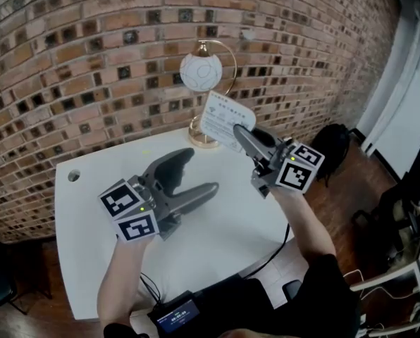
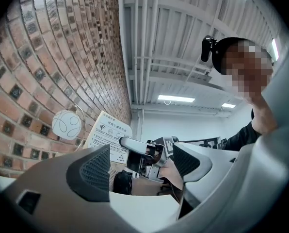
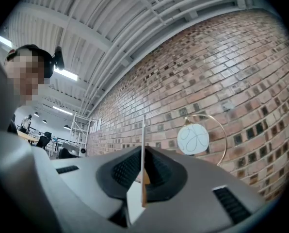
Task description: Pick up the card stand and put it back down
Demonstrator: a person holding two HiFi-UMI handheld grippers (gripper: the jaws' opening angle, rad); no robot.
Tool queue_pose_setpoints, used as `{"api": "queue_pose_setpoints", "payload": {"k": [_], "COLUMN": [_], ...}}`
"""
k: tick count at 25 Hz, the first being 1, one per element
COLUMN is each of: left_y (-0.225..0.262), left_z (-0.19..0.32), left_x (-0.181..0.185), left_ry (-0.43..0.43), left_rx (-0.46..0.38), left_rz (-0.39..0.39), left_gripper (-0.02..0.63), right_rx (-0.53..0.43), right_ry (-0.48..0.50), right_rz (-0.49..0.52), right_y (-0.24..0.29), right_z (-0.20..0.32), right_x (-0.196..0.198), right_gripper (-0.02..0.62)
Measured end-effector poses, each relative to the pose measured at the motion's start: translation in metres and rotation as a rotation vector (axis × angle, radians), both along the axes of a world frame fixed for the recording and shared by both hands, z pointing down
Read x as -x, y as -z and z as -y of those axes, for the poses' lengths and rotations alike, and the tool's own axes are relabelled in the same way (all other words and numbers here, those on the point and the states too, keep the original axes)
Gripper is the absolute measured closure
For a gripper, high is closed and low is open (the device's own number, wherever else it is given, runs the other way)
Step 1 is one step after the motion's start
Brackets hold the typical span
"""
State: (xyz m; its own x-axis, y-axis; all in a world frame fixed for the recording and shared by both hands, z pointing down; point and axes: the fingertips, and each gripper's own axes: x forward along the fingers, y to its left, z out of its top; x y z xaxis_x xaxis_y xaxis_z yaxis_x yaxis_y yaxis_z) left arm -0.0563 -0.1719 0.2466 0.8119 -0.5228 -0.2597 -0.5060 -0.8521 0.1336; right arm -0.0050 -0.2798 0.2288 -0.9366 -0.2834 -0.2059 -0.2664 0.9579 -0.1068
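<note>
The card stand [image 1: 226,120] is a white printed card with a wifi symbol. It hangs in the air above the back of the white table [image 1: 90,210], in front of the lamp. My right gripper [image 1: 239,132] is shut on the card's lower right part. In the right gripper view the card stand [image 3: 143,144] shows edge-on, pinched between the dark pads [image 3: 127,171]. My left gripper [image 1: 200,171] is open over the middle of the table with nothing between its jaws. The left gripper view has the card stand [image 2: 107,139] and the right gripper [image 2: 135,147] ahead of its open jaws.
A lamp [image 1: 200,72] with a white globe and a gold arc stands at the table's back edge against the brick wall [image 1: 90,62]. The table has a round hole [image 1: 73,176] at its left. A black device [image 1: 177,314] sits at the near edge, and a black bag [image 1: 333,146] lies on the floor at right.
</note>
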Motion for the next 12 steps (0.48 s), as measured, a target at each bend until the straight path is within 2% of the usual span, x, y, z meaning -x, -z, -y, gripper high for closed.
{"api": "queue_pose_setpoints", "payload": {"k": [12], "left_y": [0.004], "left_z": [0.003], "left_x": [0.032], "left_ry": [0.045], "left_rx": [0.005], "left_rz": [-0.015], "left_gripper": [0.209], "right_rx": [0.017], "right_ry": [0.067], "right_rz": [0.001], "right_y": [-0.004], "right_z": [0.008], "right_x": [0.039], "right_gripper": [0.566]}}
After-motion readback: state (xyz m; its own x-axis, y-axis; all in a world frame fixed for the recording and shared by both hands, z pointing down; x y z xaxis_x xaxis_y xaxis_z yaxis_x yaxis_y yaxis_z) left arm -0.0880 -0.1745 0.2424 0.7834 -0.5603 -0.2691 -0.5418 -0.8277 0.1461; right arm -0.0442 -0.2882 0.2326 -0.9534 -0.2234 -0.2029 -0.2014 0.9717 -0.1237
